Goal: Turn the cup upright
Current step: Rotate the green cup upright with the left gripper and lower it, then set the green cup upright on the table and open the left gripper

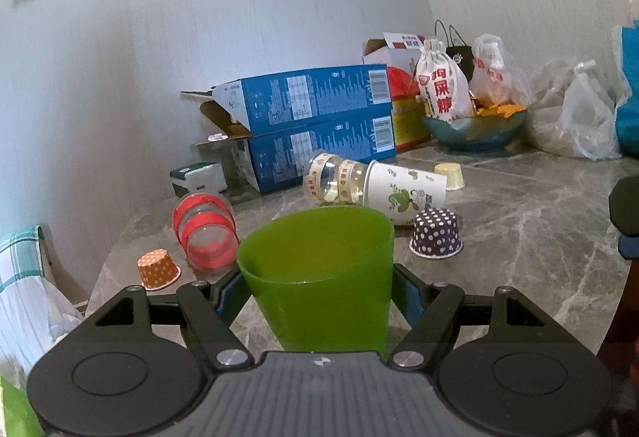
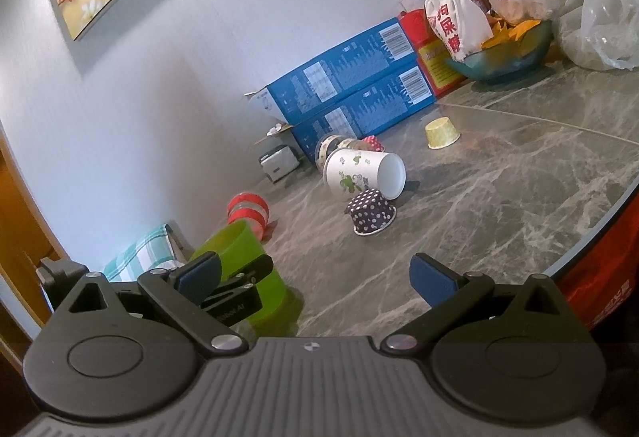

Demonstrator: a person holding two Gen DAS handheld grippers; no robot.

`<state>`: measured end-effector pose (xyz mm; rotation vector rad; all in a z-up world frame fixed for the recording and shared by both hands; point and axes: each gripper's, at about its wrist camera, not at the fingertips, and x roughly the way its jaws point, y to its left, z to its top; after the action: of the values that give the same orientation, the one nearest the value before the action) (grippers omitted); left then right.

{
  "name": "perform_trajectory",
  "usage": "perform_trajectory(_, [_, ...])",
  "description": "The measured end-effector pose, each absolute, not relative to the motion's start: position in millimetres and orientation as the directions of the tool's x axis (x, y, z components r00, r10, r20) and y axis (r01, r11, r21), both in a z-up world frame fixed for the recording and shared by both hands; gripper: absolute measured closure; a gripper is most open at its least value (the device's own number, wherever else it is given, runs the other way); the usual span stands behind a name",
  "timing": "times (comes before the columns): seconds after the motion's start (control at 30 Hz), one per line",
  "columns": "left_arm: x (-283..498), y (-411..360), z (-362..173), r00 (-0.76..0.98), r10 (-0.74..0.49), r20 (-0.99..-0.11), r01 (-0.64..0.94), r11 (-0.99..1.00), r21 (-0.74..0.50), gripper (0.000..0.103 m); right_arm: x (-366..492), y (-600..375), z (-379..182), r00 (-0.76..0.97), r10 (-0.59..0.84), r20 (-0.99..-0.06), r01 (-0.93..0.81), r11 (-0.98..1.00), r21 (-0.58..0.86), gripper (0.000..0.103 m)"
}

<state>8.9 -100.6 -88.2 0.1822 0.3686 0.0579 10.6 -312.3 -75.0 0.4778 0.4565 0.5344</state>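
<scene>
My left gripper (image 1: 317,293) is shut on a green plastic cup (image 1: 319,273), which stands upright with its open mouth up; its base seems to rest on the marble table (image 1: 519,237). In the right wrist view the green cup (image 2: 239,249) shows at the lower left with the left gripper's fingers (image 2: 235,277) clamped on it. My right gripper (image 2: 315,277) is open and empty above the table's near edge. A white paper cup with a green print (image 1: 403,195) (image 2: 359,173) lies on its side mid-table.
A clear cup with red bands (image 1: 205,233) and a clear cup with cream bands (image 1: 335,179) lie on their sides. Small dotted paper cups stand upside down: purple (image 1: 437,233), orange (image 1: 157,269), yellow (image 1: 450,176). Blue boxes (image 1: 319,117), a bowl (image 1: 475,129) and bags line the back.
</scene>
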Motion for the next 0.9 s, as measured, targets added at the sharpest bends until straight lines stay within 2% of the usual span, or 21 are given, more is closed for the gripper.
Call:
perform_trajectory(0.13, [13,-99,-93,0.912,0.079,-0.402,-0.007,0.984,0.178,0.023,10,-311,-74,0.763,0.579,-0.287,-0.374,0.758,0.534,0.001])
perform_trajectory(0.2, [13,-97,-93,0.905,0.056,-0.421,0.014,0.987,0.161,0.016,9,-310,-74,0.763,0.579,-0.287,-0.375,0.759,0.533,0.001])
perform_trajectory(0.37, [6,-89,-99,0.873,0.029,-0.487,0.039,0.991,0.129,0.01,7,-310,-73,0.763,0.578,-0.289,-0.379,0.762,0.524,0.001])
perform_trajectory(0.53, [-37,-70,-102,0.879,0.045,-0.476,0.0,0.996,0.093,0.005,-2,-303,-67,0.767,0.57,-0.295,-0.396,0.782,0.482,0.001])
perform_trajectory(0.7, [-74,-35,-64,0.885,0.031,-0.465,-0.041,0.999,-0.01,0.0,-19,-284,-46,0.805,0.503,-0.316,-0.393,0.85,0.352,0.001])
perform_trajectory(0.8, [-76,-18,-30,0.882,0.066,-0.468,-0.079,0.997,-0.008,0.0,-29,-271,-25,0.843,0.437,-0.315,-0.374,0.895,0.241,0.001])
perform_trajectory(0.9, [-74,-9,2,0.874,0.021,-0.485,-0.045,0.998,-0.039,0.0,-32,-264,-4,0.859,0.383,-0.339,-0.332,0.922,0.2,0.001])
